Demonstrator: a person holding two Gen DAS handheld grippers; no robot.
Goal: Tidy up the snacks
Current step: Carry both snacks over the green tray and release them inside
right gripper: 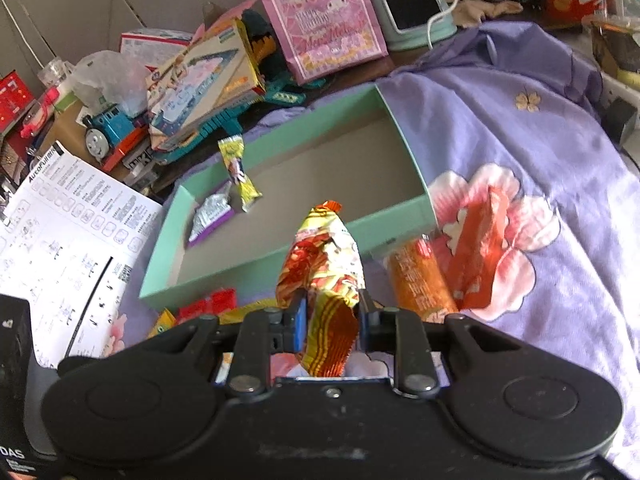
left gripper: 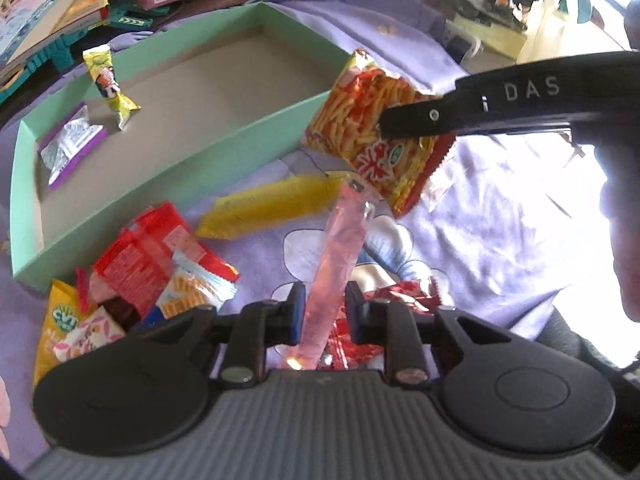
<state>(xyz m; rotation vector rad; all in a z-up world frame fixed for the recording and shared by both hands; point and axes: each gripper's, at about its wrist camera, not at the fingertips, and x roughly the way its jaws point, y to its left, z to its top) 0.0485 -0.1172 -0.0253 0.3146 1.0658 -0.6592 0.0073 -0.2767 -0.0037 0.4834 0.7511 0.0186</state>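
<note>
- Over on the far left, right wrist view only: printed white instruction sheet point(right gripper: 68, 232), blue toy train engine point(right gripper: 102, 132), tilted stack of picture boxes point(right gripper: 200, 76). Left wrist view catches just a corner of that clutter.
- Shallow mint-green cardboard box point(left gripper: 168, 168) on the purple flowered cloth point(left gripper: 480, 208), with two snacks inside near its left end: silver-and-purple foil packet point(left gripper: 70, 146) lying flat, small yellow wrapped candy point(left gripper: 110, 84) propped against the wall. Same pair visible from the right wrist too.
- Left wrist view only: loose heap of red, yellow and white snack packets point(left gripper: 152, 276) in front of the box, plus long yellow pouch point(left gripper: 272, 204) lying beside its near wall.
- Left gripper point(left gripper: 320, 312) clamped on a long pink translucent jelly tube point(left gripper: 340, 248), lifted off the cloth.
- Right gripper point(right gripper: 332, 320) clenched on a crinkly red-and-yellow chip bag point(right gripper: 324, 264), held just in front of the box; print of fries readable only from the left view.
- Right wrist view only: orange cylindrical pack point(right gripper: 416, 280) and orange flat sachet point(right gripper: 480, 252) on the cloth, right of the box.
</note>
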